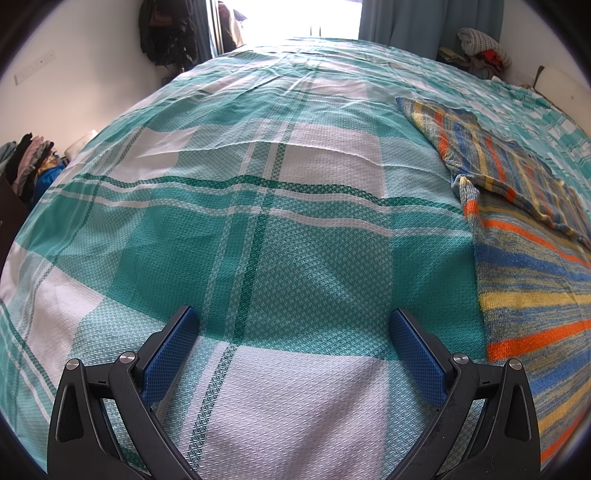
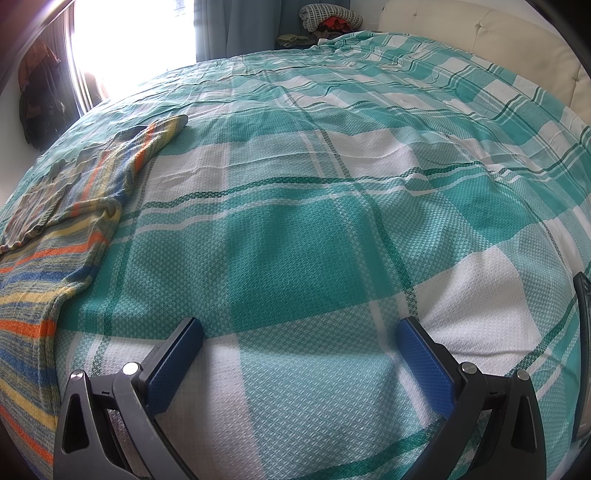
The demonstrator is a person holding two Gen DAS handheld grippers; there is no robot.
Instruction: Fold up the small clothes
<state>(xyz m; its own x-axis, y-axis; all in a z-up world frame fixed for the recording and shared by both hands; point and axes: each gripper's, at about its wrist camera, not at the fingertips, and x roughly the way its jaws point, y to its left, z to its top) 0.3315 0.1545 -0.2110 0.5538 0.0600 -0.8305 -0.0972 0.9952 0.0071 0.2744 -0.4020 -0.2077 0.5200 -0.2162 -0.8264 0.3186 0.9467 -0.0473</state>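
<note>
A striped knit garment (image 1: 528,258) in blue, yellow and orange lies flat on the bed, with one sleeve folded across its body. In the left wrist view it is at the right edge; in the right wrist view it (image 2: 55,236) is at the left edge. My left gripper (image 1: 295,321) is open and empty over the bedspread, left of the garment. My right gripper (image 2: 299,330) is open and empty over the bedspread, right of the garment.
A teal and white checked bedspread (image 1: 258,229) covers the bed. A cream headboard (image 2: 480,33) stands at the far right. Piled clothes (image 2: 328,18) sit beyond the bed's far corner. Dark clothes (image 1: 166,29) hang on the wall by the bright window. A dark object (image 2: 583,354) shows at the right edge.
</note>
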